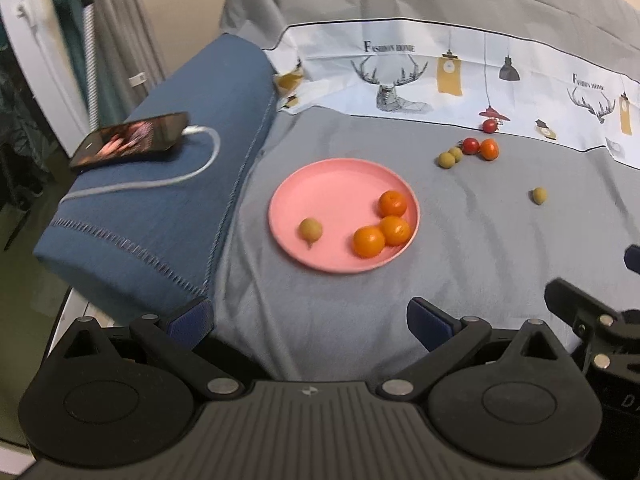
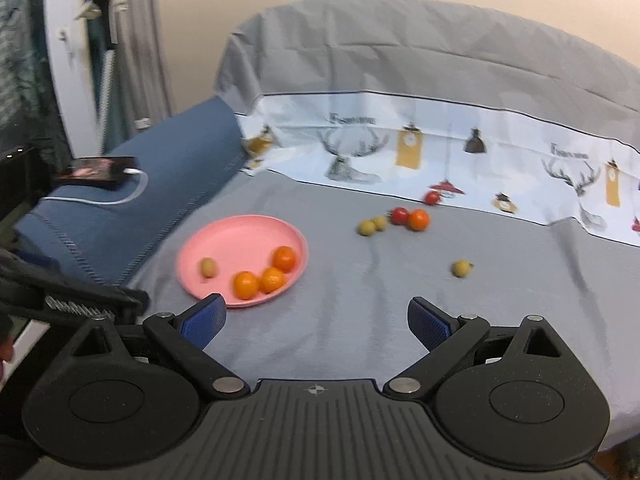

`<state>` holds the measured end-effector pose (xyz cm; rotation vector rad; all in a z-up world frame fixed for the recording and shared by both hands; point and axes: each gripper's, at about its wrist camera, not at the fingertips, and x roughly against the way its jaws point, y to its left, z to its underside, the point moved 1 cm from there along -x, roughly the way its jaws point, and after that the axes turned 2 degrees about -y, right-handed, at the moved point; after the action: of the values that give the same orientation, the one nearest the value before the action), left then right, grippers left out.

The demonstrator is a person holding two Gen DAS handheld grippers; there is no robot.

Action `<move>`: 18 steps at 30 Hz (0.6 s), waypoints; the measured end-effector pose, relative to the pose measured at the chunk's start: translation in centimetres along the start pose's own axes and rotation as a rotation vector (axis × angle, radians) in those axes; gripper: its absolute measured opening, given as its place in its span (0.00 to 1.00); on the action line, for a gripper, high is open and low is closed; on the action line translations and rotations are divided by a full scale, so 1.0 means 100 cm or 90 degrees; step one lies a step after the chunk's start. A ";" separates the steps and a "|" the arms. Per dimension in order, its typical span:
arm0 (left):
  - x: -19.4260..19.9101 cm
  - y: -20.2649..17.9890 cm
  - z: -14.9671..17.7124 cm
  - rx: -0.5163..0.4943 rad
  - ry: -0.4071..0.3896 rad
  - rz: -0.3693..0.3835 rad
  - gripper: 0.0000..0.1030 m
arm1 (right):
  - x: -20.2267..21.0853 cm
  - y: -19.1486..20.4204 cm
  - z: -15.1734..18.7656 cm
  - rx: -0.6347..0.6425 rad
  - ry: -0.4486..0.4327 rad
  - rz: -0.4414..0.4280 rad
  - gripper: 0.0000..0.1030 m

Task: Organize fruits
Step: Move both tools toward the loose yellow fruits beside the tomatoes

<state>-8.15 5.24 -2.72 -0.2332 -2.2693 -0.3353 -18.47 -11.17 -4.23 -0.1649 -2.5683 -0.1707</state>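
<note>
- The pink plate (image 1: pixel 320 184) lies on the grey cloth and serves as the landmark; it already holds three orange fruits (image 1: pixel 394 230) bunched at its right edge and one yellow-green fruit (image 1: pixel 310 229) alone on its left part
- Beyond the plate to its right, well apart from it, a loose cluster (image 1: pixel 470 150) waits on the cloth: two yellow-green fruits touching, a red one and an orange one beside them, with another red fruit (image 1: pixel 488 125) just behind at the edge of the printed cloth
- A single yellow-green fruit (image 1: pixel 539 195) sits alone, right of the plate
- Left gripper (image 1: pixel 310 322) is spread wide and holds nothing, on the near side of the plate
- Right gripper (image 2: pixel 316 320) is likewise spread and empty, near the plate's front rim
- By my judgement four pieces are gathered and six are left, so the job is under half done, if the plate is where they all go
</note>
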 end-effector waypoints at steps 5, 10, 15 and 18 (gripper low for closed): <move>-0.030 -0.027 -0.047 -0.006 0.002 0.034 1.00 | -0.030 -0.040 -0.006 -0.034 0.007 0.048 0.94; -0.081 -0.068 -0.104 -0.021 0.011 0.089 1.00 | -0.076 -0.090 -0.014 -0.074 0.006 0.114 0.94; -0.150 -0.117 -0.142 -0.072 0.020 0.113 1.00 | -0.138 -0.138 -0.013 -0.118 0.017 0.155 0.94; -0.203 -0.143 -0.157 -0.089 0.090 0.150 1.00 | -0.177 -0.158 -0.007 -0.139 0.034 0.170 0.94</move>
<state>12.30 -14.41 -10.39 -0.5285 -2.0548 -0.3746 -5.70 -28.25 -14.59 -0.5734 -2.4409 -0.3493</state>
